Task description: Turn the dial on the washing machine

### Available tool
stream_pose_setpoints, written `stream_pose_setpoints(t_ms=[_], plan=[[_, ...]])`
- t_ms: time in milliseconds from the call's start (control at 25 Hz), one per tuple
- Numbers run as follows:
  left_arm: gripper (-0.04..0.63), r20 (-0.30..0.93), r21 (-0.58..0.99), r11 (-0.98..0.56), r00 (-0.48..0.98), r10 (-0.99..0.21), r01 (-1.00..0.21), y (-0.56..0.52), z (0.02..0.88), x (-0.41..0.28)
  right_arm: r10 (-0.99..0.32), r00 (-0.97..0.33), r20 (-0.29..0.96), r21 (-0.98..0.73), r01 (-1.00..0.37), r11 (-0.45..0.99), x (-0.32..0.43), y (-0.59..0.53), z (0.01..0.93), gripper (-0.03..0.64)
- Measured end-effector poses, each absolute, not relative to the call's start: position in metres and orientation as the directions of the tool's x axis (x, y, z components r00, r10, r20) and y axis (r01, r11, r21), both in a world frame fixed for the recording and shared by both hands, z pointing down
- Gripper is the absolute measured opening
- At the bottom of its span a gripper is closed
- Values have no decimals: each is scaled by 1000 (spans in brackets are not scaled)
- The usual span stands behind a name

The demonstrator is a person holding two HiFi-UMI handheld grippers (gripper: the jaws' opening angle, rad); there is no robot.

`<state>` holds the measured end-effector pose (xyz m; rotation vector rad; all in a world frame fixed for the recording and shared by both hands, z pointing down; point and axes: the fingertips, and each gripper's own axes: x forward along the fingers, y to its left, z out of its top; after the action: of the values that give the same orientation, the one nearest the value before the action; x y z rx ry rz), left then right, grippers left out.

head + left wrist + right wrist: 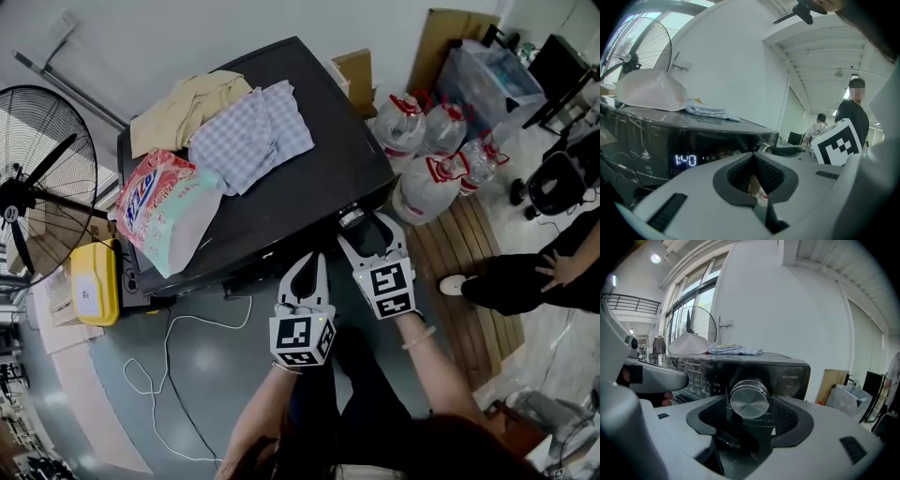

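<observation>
Right claw [364,228] — jaws apart — straddles the dial [749,398].

Two handheld grippers in pale grey plastic, the left gripper [308,260] and the right gripper [364,223], each have a broad, rounded shell that narrows toward the tip. Each carries a white cube printed with black square markers: the left cube [302,339] and the right cube [389,289]. Dark grey ribbed padding lines the inner faces of the fingers [787,420]. A small black grooved patch [667,212] is set into the shell. The person wears dark clothing [370,394] and a thin bracelet [419,339] at the right wrist.
</observation>
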<state>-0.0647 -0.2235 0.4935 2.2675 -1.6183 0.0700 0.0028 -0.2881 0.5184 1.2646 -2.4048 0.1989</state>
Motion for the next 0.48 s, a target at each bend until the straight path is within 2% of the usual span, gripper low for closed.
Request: stream_pose_setpoints(t_ms=[480], plan=[[17,242,265,-274,338,-909,-925,-231,496,-63,-745,-506,434,75,-804,590,1,-296,526,304]])
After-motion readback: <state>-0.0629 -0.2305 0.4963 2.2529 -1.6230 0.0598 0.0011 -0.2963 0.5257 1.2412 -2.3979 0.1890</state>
